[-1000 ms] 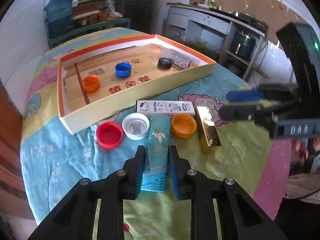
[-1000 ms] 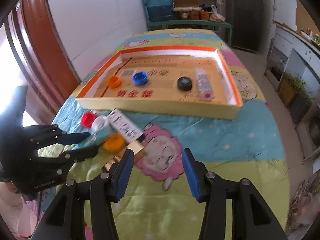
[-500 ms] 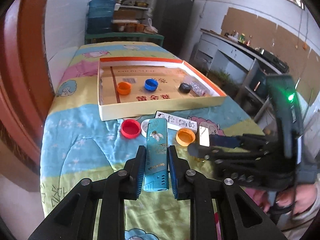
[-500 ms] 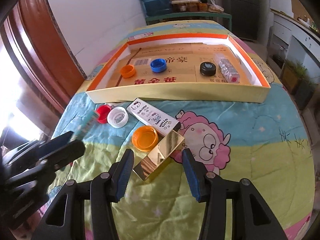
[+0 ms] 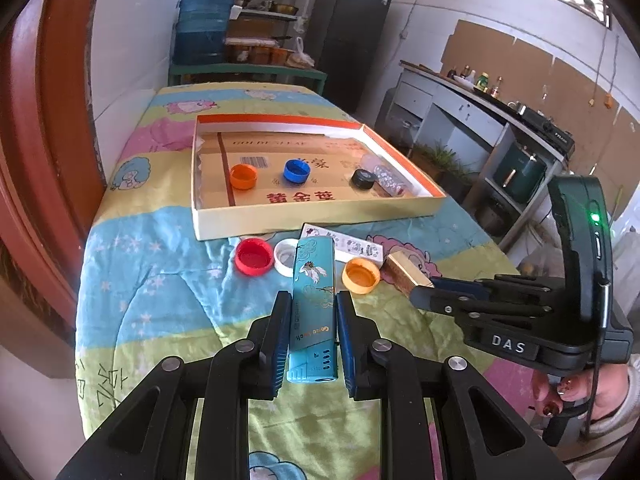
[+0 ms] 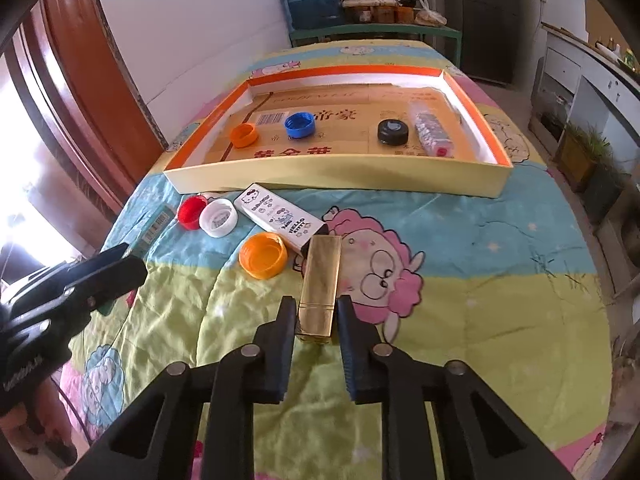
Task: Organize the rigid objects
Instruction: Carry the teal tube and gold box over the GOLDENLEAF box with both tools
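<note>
My left gripper [image 5: 310, 312] is shut on a long teal box [image 5: 312, 292] and holds it above the quilt. My right gripper [image 6: 317, 320] has its jaws close around the near end of a gold box [image 6: 320, 280] that lies on the quilt; whether the pads touch it is unclear. A shallow cardboard tray [image 6: 340, 192] holds an orange cap [image 6: 243, 135], a blue cap [image 6: 299, 125], a black cap [image 6: 393, 131] and a clear patterned box [image 6: 431, 133]. In front of it lie a red cap [image 6: 192, 211], a white cap [image 6: 218, 218], an orange cap [image 6: 263, 255] and a white cartoon box [image 6: 282, 218].
The table carries a cartoon quilt [image 6: 460, 280]. A wooden door [image 6: 92, 80] stands at the left. A shelf with a blue water jug [image 5: 204, 28] and a fridge [image 5: 348, 36] stand behind the table. A counter [image 5: 500, 120] runs along the right.
My left gripper lifted the teal box up off the quilt and drew back. My right gripper moved in over the gold box and its jaws narrowed around it.
</note>
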Action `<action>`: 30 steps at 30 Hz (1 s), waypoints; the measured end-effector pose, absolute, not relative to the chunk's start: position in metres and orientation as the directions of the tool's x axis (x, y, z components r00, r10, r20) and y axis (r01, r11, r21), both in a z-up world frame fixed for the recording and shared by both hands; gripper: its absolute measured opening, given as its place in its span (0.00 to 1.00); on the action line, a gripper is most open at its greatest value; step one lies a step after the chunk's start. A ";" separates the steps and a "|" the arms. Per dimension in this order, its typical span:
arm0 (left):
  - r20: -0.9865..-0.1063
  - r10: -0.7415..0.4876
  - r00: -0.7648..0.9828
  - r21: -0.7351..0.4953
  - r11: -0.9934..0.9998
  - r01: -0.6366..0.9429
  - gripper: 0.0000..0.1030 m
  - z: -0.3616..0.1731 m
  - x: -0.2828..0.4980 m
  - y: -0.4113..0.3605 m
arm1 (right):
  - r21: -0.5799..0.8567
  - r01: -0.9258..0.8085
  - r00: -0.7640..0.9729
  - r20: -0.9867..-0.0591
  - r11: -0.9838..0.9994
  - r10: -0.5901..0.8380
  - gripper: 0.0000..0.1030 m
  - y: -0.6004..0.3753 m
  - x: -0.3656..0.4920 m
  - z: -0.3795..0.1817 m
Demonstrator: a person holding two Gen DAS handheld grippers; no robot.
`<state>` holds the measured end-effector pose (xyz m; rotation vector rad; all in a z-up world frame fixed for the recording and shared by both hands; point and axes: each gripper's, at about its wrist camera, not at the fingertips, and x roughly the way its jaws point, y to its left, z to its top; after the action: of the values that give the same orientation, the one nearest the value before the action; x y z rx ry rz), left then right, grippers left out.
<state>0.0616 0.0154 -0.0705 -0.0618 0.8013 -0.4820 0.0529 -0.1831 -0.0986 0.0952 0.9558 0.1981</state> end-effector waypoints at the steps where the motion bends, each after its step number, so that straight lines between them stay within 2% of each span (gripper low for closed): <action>1: -0.674 -0.439 0.594 -0.232 0.890 0.393 0.22 -0.070 0.062 0.014 | 0.168 -0.126 0.568 -0.796 0.978 0.210 0.19 -0.185 0.051 -0.097; 17: -0.647 -0.423 0.634 -0.203 0.897 0.392 0.22 -0.034 0.098 -0.005 | 0.219 -0.154 0.672 -0.691 0.963 0.265 0.18 -0.214 0.061 -0.043; 30: -0.657 -0.320 0.682 -0.165 0.945 0.284 0.22 -0.014 0.193 -0.022 | 0.205 -0.208 0.712 -0.639 0.957 0.291 0.19 -0.211 0.130 -0.024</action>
<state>0.1931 -0.0216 -0.0139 -0.0509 0.7466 -0.3387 0.1296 -0.2113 -0.0237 0.1214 0.7275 0.2773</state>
